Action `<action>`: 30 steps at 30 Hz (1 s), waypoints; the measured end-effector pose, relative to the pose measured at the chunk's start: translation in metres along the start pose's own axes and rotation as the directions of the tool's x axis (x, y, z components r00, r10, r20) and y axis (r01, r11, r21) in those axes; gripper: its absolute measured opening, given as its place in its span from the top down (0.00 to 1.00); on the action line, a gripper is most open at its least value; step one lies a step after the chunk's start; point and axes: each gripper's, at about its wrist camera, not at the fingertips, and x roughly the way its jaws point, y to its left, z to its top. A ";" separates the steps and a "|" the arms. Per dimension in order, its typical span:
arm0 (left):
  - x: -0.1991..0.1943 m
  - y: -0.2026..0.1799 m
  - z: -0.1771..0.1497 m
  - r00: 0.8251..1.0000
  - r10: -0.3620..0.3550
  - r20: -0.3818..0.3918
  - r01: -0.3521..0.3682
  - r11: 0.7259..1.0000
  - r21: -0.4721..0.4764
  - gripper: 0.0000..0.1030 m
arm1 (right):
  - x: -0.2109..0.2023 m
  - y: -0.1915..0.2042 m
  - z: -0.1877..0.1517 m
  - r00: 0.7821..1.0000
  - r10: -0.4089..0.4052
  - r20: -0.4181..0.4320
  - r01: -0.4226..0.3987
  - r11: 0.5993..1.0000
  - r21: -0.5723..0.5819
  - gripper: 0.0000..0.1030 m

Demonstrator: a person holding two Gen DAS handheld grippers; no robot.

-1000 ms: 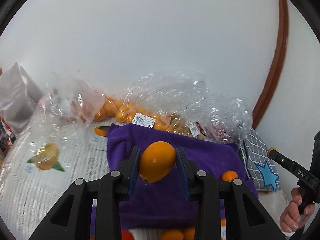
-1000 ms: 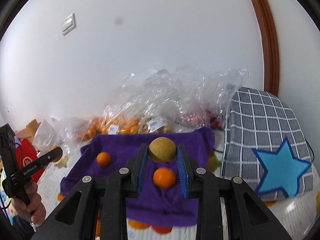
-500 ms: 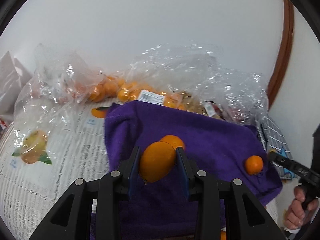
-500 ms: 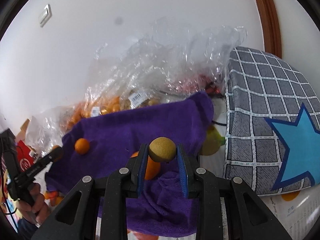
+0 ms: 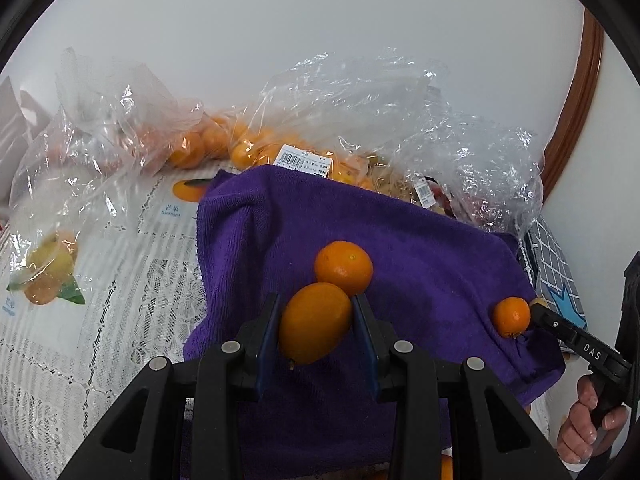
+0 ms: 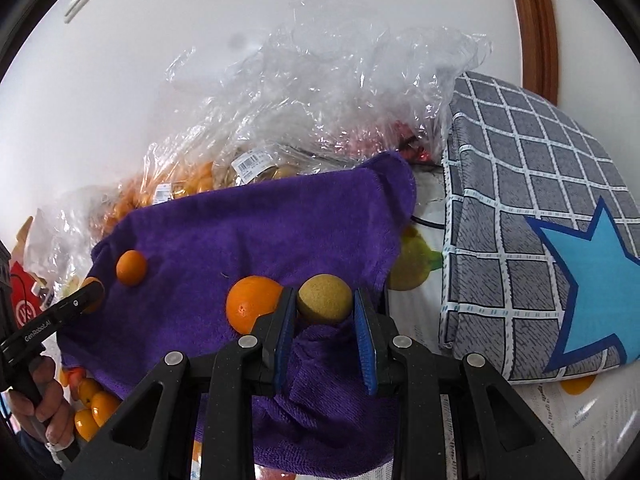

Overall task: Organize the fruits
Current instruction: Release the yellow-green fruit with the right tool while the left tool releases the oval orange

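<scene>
My left gripper (image 5: 316, 326) is shut on an oval orange fruit (image 5: 314, 322), held just above a purple towel (image 5: 420, 240). Two oranges lie on the towel: one (image 5: 344, 267) just beyond my left fingertips, a smaller one (image 5: 511, 316) at the towel's right edge. My right gripper (image 6: 325, 312) is shut on a round yellow-brown fruit (image 6: 325, 299) low over the same towel (image 6: 260, 232). An orange (image 6: 251, 304) sits right beside its left finger; a small orange (image 6: 131, 267) lies further left.
Clear plastic bags of oranges (image 5: 224, 140) and other fruit (image 6: 320, 92) line the wall behind the towel. A grey checked cushion with a blue star (image 6: 560, 240) lies at the right. Several loose oranges (image 6: 94, 408) sit at the lower left on a lace tablecloth (image 5: 100, 300).
Both grippers have come down and forward over the purple towel, still holding their fruit. The towel and its oranges now look larger and nearer.
</scene>
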 end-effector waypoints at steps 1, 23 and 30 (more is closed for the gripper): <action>0.000 0.000 0.000 1.000 0.000 0.000 0.000 1.000 -0.001 0.67 | -0.001 0.001 0.000 1.000 -0.002 0.006 0.002 1.000 -0.002 0.72; -0.002 -0.007 -0.001 1.000 -0.019 -0.002 0.019 0.999 0.034 0.47 | -0.021 0.030 -0.008 0.996 -0.013 0.090 0.022 0.995 -0.101 0.63; -0.011 -0.010 -0.003 0.998 -0.036 0.048 0.035 0.999 0.025 0.45 | -0.038 0.045 -0.010 0.988 0.012 0.151 0.006 0.993 -0.120 0.63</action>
